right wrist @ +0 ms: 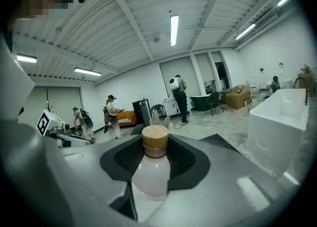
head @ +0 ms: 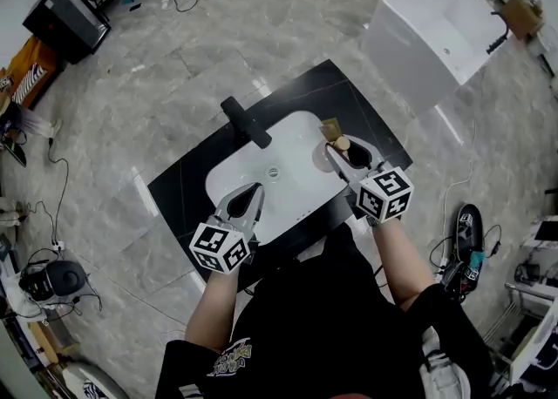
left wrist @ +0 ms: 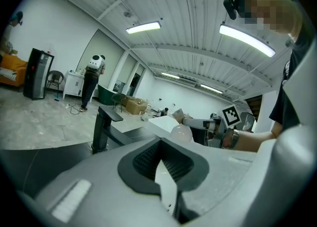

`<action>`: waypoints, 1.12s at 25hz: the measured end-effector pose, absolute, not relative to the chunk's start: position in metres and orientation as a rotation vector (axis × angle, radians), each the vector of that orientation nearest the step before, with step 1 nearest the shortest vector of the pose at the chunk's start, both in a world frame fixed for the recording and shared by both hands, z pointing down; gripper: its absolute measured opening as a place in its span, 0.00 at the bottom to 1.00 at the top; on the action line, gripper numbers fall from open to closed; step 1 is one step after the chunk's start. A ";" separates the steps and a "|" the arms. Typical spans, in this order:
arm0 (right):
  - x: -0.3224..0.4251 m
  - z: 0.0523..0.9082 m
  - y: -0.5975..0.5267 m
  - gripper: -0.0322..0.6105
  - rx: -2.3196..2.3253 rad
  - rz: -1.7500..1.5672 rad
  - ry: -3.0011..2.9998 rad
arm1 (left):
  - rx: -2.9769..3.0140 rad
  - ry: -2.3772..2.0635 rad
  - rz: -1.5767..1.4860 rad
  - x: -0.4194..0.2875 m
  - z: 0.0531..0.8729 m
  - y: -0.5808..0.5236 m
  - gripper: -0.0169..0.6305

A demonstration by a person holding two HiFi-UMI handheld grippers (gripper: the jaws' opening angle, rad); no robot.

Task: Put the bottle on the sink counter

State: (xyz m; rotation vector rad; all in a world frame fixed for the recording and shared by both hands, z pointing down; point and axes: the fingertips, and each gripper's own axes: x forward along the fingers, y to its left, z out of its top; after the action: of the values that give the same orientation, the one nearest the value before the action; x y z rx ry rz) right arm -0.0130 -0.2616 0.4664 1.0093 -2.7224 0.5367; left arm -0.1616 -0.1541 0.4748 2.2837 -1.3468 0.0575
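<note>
A white bottle (head: 342, 144) with a tan cap sits between the jaws of my right gripper (head: 345, 153), which is shut on it. In the right gripper view the bottle (right wrist: 150, 170) stands upright between the dark pads, cap up. The bottle is held over the right rim of the white basin (head: 292, 192), set in the black sink counter (head: 185, 186). My left gripper (head: 246, 201) hovers over the basin's front left edge, jaws together and empty. From the left gripper view I see the bottle (left wrist: 181, 133) to the right of the black faucet (left wrist: 101, 128).
The black faucet (head: 247, 123) stands at the basin's back edge. A small tan object (head: 330, 129) lies on the counter just behind the bottle. A white bathtub (head: 436, 27) stands at the far right. Cables and gear lie on the floor around.
</note>
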 end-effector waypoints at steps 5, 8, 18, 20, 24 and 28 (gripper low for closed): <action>-0.007 0.471 -0.291 0.31 0.912 0.526 -2.731 | 2.239 -1.415 0.060 -0.150 0.473 -0.172 0.03; -0.004 0.475 -0.307 0.31 0.859 0.514 -2.733 | 2.213 -1.446 0.061 -0.141 0.476 -0.182 0.03; 0.008 0.503 -0.370 0.31 0.728 0.430 -2.729 | 2.124 -1.507 0.101 -0.111 0.499 -0.212 0.03; 0.009 0.511 -0.385 0.31 0.706 0.426 -2.722 | 2.102 -1.525 0.103 -0.108 0.503 -0.216 0.03; 0.007 0.529 -0.412 0.31 0.653 0.418 -2.714 | 2.048 -1.558 0.087 -0.101 0.514 -0.226 0.03; 0.003 0.547 -0.437 0.31 0.593 0.410 -2.701 | 1.999 -1.588 0.068 -0.092 0.523 -0.234 0.03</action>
State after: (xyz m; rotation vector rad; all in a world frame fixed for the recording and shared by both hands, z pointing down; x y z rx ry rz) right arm 0.0029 -0.4368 0.5475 0.5934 -2.7011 0.4102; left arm -0.0919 -0.2343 0.5232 1.9994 -1.5882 0.0683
